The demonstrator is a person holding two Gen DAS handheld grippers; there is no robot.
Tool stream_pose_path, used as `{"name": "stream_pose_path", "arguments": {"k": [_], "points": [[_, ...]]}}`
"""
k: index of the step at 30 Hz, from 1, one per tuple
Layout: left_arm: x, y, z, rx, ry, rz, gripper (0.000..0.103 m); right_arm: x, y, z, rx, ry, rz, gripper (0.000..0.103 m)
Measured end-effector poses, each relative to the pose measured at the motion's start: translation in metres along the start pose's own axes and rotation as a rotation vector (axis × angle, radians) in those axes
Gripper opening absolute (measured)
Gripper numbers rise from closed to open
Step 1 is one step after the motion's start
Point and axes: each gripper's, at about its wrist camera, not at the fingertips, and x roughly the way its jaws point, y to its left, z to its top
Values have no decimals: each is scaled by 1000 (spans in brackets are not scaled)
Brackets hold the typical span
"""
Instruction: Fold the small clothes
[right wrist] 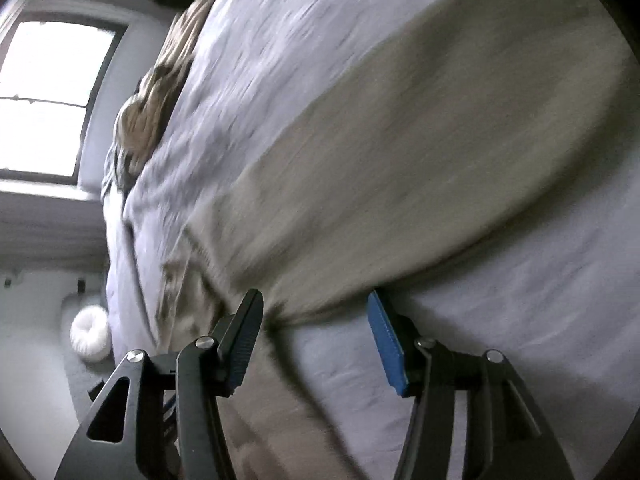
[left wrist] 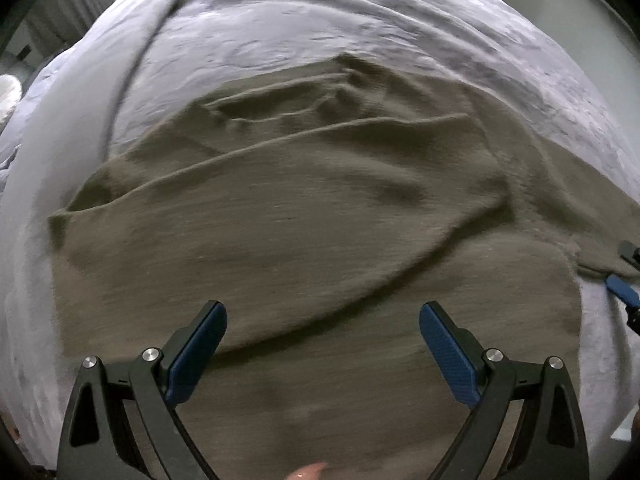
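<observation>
**Bed surface, garment laid out, both grippers apart and empty**

Grey bedspread [left wrist: 280, 36] covers the whole work surface; a bright window [right wrist: 52, 100] and a white round cushion [right wrist: 90, 334] on the floor show in the right wrist view. A tan and brown bundle of fabric [right wrist: 160, 80] sits at the far edge of the bed.

Olive-brown garment [left wrist: 304, 216] lies spread on the bedspread, partly folded: one layer is laid over the rest, with diagonal creases and a curved fold edge across its middle.

Left gripper [left wrist: 323, 322]: jaws spread wide, hanging over the near part of the garment, nothing between the pads.

Right gripper [right wrist: 316, 312]: jaws apart, nothing pinched. Its tips are at the garment's edge, where cloth meets bare bedspread. Both views are motion-blurred, so whether the tips touch the cloth is unclear.
</observation>
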Motion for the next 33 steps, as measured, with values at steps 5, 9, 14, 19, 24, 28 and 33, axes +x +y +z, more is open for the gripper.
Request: {"name": "stream_pose_path", "arguments": {"k": [5,9,14,19,24,28,33], "points": [[4,-27,1,43,22,-41,97,-42,-32,24,66,-164,-86,59],[5,-42,1,74,35,-57,97,-68,-62,41,165,-268,-136,59],[9,-52,2,58,49,-67,97,-73,-93,62,286,-301,-66,59],[10,-56,3,56,53,-81,97,-68,-97,76,315,-315,5,59],[8,-51,6,18,37,-84,97,-60,-98,85,372,-307,96,21],[9,-39,10,-7,39,-90,97,-48,-91,88,379,-269,158,8],[8,-10,18,-38,25,-73,97,-36,-44,94,258,-220,268,8]]}}
